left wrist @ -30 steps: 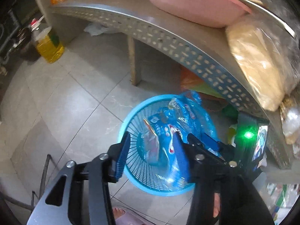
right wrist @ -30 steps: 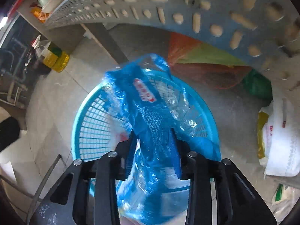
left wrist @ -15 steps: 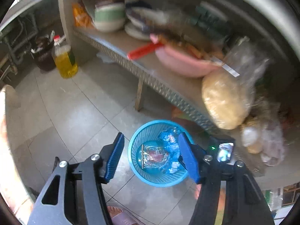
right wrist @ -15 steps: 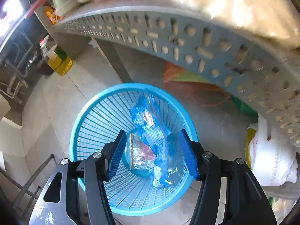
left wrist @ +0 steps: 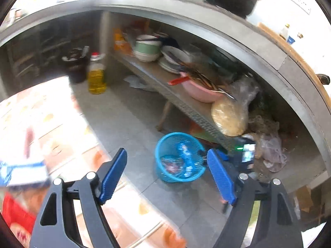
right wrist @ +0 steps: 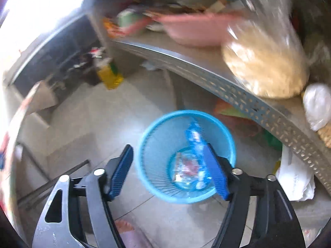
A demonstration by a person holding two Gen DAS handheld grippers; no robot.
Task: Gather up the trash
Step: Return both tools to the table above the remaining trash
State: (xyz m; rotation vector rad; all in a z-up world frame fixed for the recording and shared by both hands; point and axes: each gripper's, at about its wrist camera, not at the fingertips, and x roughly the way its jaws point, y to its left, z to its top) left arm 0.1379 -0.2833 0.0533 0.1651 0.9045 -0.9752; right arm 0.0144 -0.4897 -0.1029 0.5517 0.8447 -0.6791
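Clearly, in the left wrist view, the left gripper [left wrist: 166, 174] stood spread wide and held nothing, high above the tiled floor [left wrist: 132, 119]. Between its blue pads sat the blue mesh basket [left wrist: 163, 150], just beside the perforated metal shelf [left wrist: 186, 107]. Inside it lay a blue plastic wrapper [left wrist: 185, 155] and a darker, crumpled piece whose kind could not be made out through the blur. On the shelf were a pink basin [left wrist: 198, 94], a clear bag of pale grains [left wrist: 229, 116] and stacked bowls [left wrist: 146, 48]; a bottle of yellow oil [left wrist: 96, 76] stood on the floor farther back. The lower left of the frame was washed out and smeared.

In the right wrist view, the right gripper [right wrist: 169, 170] was likewise released and empty. Its right pad cut across the basket's [right wrist: 153, 144] near rim, hiding part of the wrapper [right wrist: 195, 138], which leaned against the inner wall above a shiny crumpled packet [right wrist: 185, 170] at the bottom. The shelf [right wrist: 238, 95], basin [right wrist: 196, 31] and grain bag [right wrist: 266, 66] were badly motion-blurred.
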